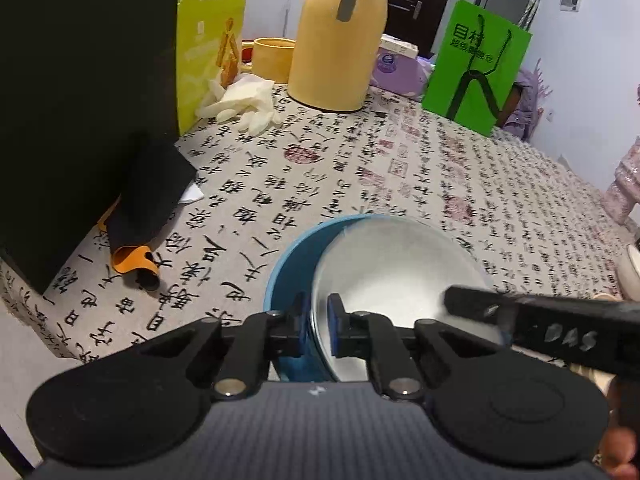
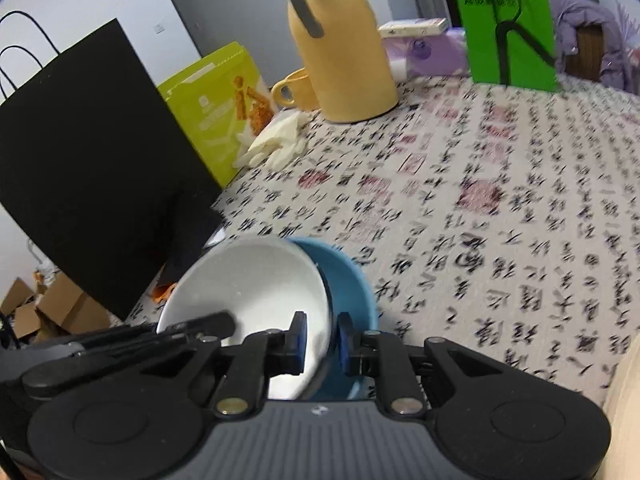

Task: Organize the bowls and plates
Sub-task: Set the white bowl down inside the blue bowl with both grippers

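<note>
A black paper bag [image 1: 80, 100] stands at the far left of the bench [image 1: 400, 168], whose cloth is printed with black calligraphy. At its foot lies a dark sleeve with an orange lining [image 1: 132, 256]. Behind it a yellow-green carton [image 1: 208, 44] stands upright, with pale rubber gloves [image 1: 240, 104] lying in front of it. Further right come a yellow mug [image 1: 272, 58], a tall yellow thermos jug [image 1: 336, 40] with a grey handle, a purple tissue pack [image 1: 400, 68] and a green paper bag [image 1: 476, 68].

Near the front edge, the white bowl [image 1: 396, 272] sits tilted inside the blue bowl [image 1: 292, 264]. In the left wrist view the left claw [image 1: 318, 320] is clamped over the near left side of the bowls, one blue pad [image 1: 334, 330] inside the white bowl, the other outside, against the blue one. No earlier view bears on its motion, but both rims appear pinched together between the pads.

In the right wrist view the right claw [image 2: 322, 340] grips the white bowl [image 2: 248, 288] at its right rim: one finger lies inside it, the other in the gap between it and the blue bowl [image 2: 352, 280]. The left claw's black fingers [image 2: 208, 324] reach in from the left side of that view
</note>
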The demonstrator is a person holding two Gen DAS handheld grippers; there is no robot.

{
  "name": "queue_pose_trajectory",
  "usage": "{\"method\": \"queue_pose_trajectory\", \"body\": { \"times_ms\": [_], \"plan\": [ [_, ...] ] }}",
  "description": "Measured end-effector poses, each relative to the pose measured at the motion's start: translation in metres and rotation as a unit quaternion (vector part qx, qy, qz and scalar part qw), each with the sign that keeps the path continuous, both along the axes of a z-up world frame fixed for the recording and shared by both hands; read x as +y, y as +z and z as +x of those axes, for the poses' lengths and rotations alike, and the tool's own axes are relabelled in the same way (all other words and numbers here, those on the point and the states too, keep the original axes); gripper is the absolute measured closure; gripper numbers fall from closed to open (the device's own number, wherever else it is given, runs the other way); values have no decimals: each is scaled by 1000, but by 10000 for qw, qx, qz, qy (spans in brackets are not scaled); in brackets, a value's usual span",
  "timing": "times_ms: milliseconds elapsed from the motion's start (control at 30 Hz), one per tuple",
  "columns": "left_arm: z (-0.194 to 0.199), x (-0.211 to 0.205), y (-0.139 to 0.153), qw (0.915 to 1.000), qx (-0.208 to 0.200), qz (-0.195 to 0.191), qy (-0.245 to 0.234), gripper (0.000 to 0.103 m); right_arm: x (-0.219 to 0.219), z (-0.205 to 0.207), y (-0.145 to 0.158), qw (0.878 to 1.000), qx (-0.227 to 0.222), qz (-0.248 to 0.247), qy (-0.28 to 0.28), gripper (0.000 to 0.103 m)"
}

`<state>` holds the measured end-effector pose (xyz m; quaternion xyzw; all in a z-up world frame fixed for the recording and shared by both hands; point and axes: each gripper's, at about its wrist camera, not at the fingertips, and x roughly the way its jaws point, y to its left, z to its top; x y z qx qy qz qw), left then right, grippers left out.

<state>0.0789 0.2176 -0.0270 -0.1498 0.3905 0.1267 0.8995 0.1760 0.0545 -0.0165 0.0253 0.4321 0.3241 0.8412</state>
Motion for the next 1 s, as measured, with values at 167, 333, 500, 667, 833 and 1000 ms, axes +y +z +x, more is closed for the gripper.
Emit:
{"method": "queue_pose_trajectory", "body": {
  "times_ms": [167,333,500,667,833,1000],
  "plan": [
    [1,-1,0,10000,16,71,-35,93,0,1,0,9998,-76,-159,46,94],
    [4,-4,1,9998,93,145,-23,93,1,0,0,9996,-128,-221,77,95],
    [6,1,1,9999,104,-58,100,92,1,0,-1,9997,-113,-218,69,96],
    [4,5,2,9992,65,-274,291,91,0,1,-1,9998,-72,-197,68,96],
    [3,11,1,9965,-67,-613,556,89,0,0,0,9998,-80,-198,57,97],
    [6,4,2,9979,-49,-379,527,88,-4,3,1,10000,21,-72,10,96]
  ]
}}
